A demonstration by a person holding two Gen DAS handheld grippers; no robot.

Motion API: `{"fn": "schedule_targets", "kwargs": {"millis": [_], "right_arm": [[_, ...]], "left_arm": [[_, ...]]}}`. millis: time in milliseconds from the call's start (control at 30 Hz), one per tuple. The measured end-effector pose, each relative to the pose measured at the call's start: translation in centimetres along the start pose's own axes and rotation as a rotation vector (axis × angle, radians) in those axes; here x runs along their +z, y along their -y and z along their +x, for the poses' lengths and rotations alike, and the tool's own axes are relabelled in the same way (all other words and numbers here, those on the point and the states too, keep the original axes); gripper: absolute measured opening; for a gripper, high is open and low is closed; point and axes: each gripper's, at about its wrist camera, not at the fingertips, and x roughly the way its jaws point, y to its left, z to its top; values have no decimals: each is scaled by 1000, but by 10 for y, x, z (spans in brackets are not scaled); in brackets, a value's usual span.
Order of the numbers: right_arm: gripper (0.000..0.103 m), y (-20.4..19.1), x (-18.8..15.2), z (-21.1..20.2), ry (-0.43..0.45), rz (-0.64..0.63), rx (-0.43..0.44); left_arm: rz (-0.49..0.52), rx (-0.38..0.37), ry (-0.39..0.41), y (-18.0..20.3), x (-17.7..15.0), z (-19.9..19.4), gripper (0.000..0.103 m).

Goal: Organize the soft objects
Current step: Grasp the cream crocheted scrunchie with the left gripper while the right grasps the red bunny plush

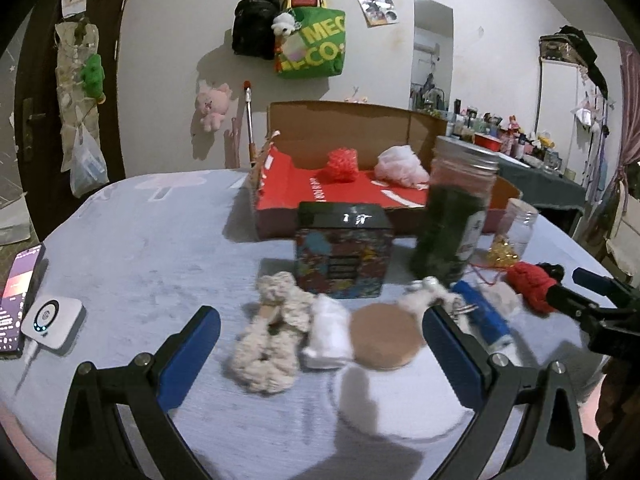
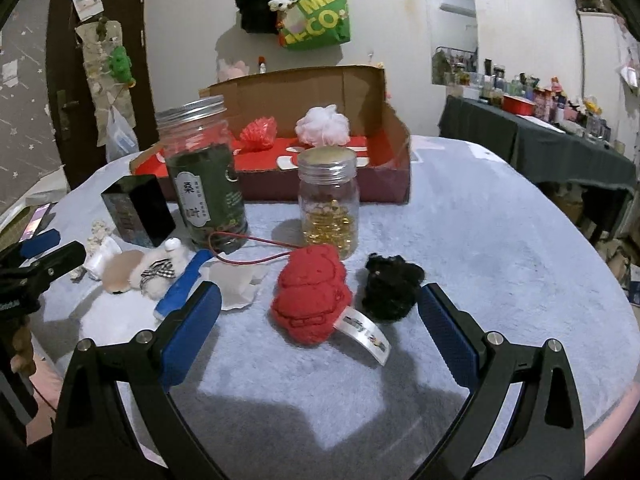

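My left gripper (image 1: 320, 330) is open above the table, with a beige scrunchie (image 1: 270, 340), a white cloth roll (image 1: 328, 334) and a tan round puff (image 1: 384, 336) between its fingers. My right gripper (image 2: 320, 304) is open, with a red knitted piece (image 2: 312, 292) and a black scrunchie (image 2: 392, 288) between its fingers. The cardboard box (image 1: 340, 196) with a red floor holds a red mesh ball (image 1: 342, 164) and a white mesh ball (image 1: 400, 166). It also shows in the right wrist view (image 2: 394, 160).
A dark tin box (image 1: 340, 252), a tall jar of dark leaves (image 1: 452, 220), a small glass jar (image 2: 328, 204), a blue tube (image 1: 484, 316) and a white fluffy bow piece (image 2: 160, 272) stand on the grey-blue table cover (image 1: 140, 248). A phone (image 1: 18, 296) and white charger (image 1: 52, 320) lie left.
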Motion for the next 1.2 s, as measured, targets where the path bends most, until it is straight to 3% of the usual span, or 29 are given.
{"fn": "schedule_targets", "kwargs": {"millis": [233, 333, 400, 600, 633, 667, 700, 733, 767, 800, 967, 1200], "right_arm": [[99, -8, 11, 8, -17, -17, 67], [83, -9, 16, 13, -34, -16, 81], [73, -10, 18, 21, -62, -15, 93], [70, -10, 14, 34, -107, -42, 44], [70, -8, 13, 35, -114, -39, 39], [66, -6, 11, 37, -120, -37, 35], [53, -5, 10, 37, -120, -40, 27], [45, -3, 9, 37, -121, -45, 16], [35, 0, 8, 36, -129, -40, 20], [35, 3, 8, 36, -129, -29, 37], [34, 6, 10, 24, -116, 0, 95], [34, -11, 21, 11, -84, -11, 188]], "left_arm": [[-11, -6, -72, -28, 9, 10, 97], [-11, -7, -92, -36, 10, 15, 94], [-13, -14, -123, -42, 10, 21, 87], [-22, -52, -219, -50, 3, 44, 74], [-19, -56, -221, -51, 2, 46, 71], [-15, -62, -219, -51, 2, 46, 61], [-5, -76, -220, -50, 2, 47, 44], [0, -86, -225, -50, 3, 48, 35], [5, -90, -226, -50, 3, 48, 31], [4, -92, -225, -50, 5, 47, 29], [0, -91, -181, -47, 17, 29, 28], [42, -229, -122, -12, 36, 3, 28]]}}
